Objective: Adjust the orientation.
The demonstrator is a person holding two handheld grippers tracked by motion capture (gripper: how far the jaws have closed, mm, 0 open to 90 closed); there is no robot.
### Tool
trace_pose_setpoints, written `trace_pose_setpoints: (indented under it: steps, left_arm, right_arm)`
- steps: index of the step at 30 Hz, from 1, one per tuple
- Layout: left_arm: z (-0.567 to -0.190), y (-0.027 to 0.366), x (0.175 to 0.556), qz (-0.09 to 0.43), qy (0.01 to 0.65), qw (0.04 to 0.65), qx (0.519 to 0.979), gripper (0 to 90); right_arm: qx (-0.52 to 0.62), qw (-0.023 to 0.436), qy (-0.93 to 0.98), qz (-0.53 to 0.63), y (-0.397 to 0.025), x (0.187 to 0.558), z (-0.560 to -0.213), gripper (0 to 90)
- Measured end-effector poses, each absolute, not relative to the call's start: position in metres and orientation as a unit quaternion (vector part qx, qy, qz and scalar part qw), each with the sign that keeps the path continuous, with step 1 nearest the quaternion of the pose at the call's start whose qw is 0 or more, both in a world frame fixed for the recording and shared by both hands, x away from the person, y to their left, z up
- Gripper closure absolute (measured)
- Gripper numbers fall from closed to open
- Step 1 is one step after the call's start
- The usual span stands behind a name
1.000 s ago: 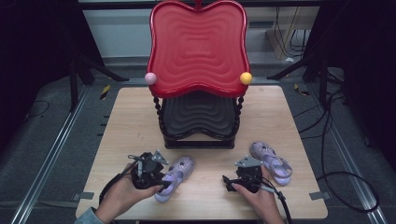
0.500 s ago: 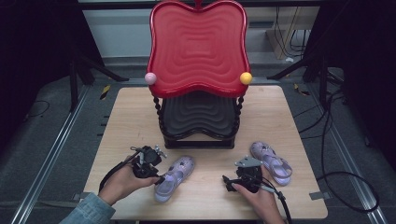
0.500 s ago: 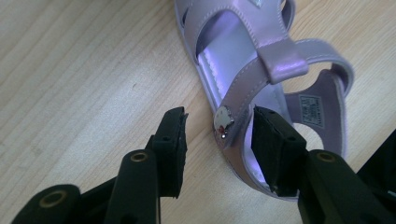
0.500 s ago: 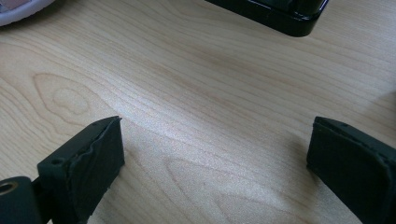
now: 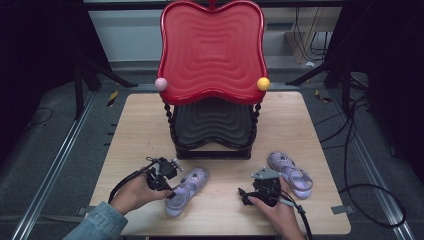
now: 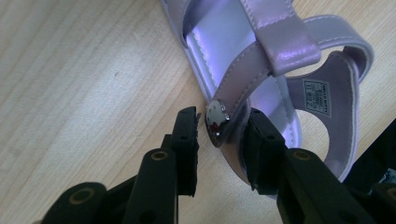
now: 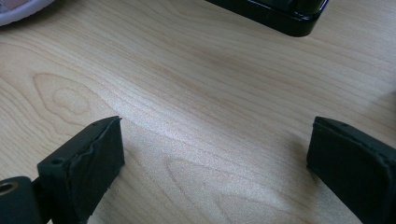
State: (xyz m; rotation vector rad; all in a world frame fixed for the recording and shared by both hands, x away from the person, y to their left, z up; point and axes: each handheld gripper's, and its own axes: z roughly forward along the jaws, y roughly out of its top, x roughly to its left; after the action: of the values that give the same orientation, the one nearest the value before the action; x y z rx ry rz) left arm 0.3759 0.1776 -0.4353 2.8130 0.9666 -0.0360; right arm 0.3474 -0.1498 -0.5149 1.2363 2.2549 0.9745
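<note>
Sandal (image 6: pixel 261 60) near the counter (image 5: pixel 135 130) front edge: left gripper (image 6: pixel 219 140) straddles its strap, not yet clamped; right gripper (image 7: pixel 212 158) wide apart, idle; lift pending.

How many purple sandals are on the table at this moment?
2. One sandal lies front left, its side strap between the jaws of the left gripper. The other sandal lies front right, beside the right gripper. The rack might hide more.
</note>
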Motion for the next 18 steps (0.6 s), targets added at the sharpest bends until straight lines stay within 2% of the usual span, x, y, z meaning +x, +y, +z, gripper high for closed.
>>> trace_pose_setpoints:
  steps: [10, 18]
  left_arm:
    - [-0.4417, 0.1748, 0.3782, -0.024, 0.327, 0.076, 0.942, 75.8]
    - [-0.4384, 0.1778, 0.3772, -0.016, 0.341, 0.096, 0.935, 80.1]
  right_arm:
    - [0.441, 0.195, 0.804, 0.348, -0.1498, 0.3474, -0.5150, 4.2]
    - [0.441, 0.195, 0.804, 0.348, -0.1498, 0.3474, -0.5150, 4.2]
